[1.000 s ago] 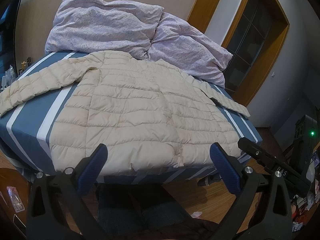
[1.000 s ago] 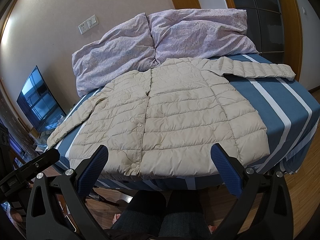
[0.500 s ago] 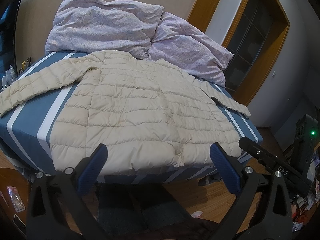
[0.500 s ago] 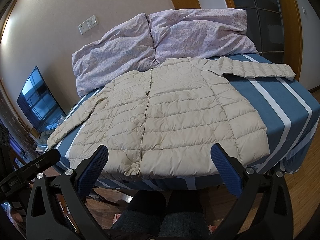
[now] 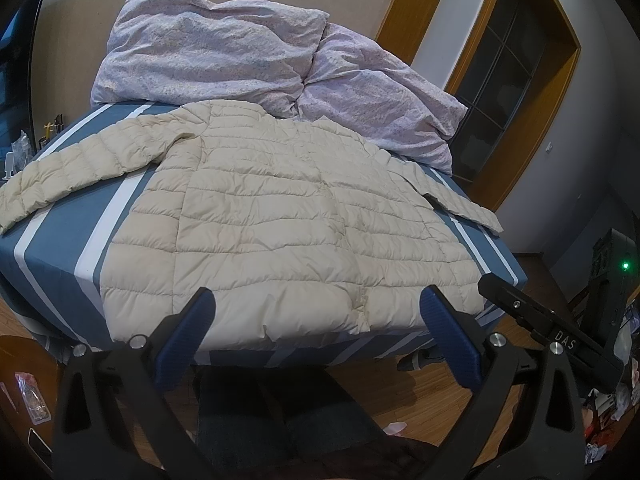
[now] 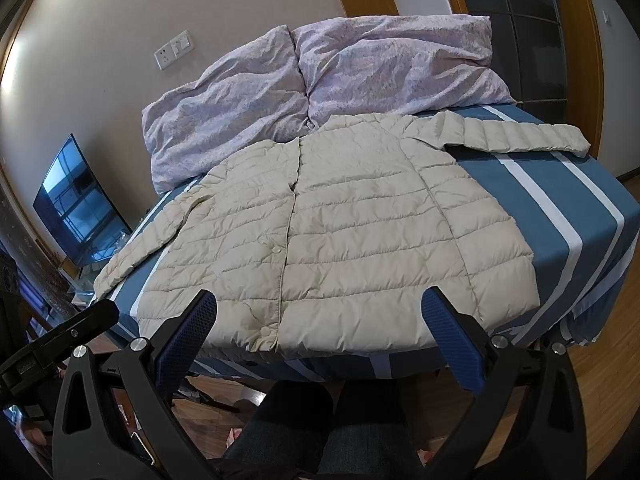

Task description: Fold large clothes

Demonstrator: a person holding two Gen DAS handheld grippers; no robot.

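Cream puffer jacket (image 5: pixel 280 216) spread flat, front up, on the striped bed (image 6: pixel 576 216); hem at the near edge, collar far, up against the lilac duvet (image 6: pixel 360 72). Long axis of the body near-to-far; sleeves out sideways. Left sleeve (image 5: pixel 76 168) angled out toward the left edge, right sleeve (image 6: pixel 516 136) straight out right along the far side.

Left gripper (image 5: pixel 316 320) wide open, empty, hanging off the near edge just short of the hem, left of the button placket. Right gripper (image 6: pixel 320 320) same: spread, nothing held, just short of the hem near the placket (image 6: pixel 288 240) line. Neither touching fabric.

Key relation: jacket dead ahead of both, hem nearest, sleeves far and outboard. Left nearer the left sleeve, right nearer the right sleeve. Likely first fold: sleeves inward across the body, each side by its own gripper; needs a long forward reach. Not started yet.
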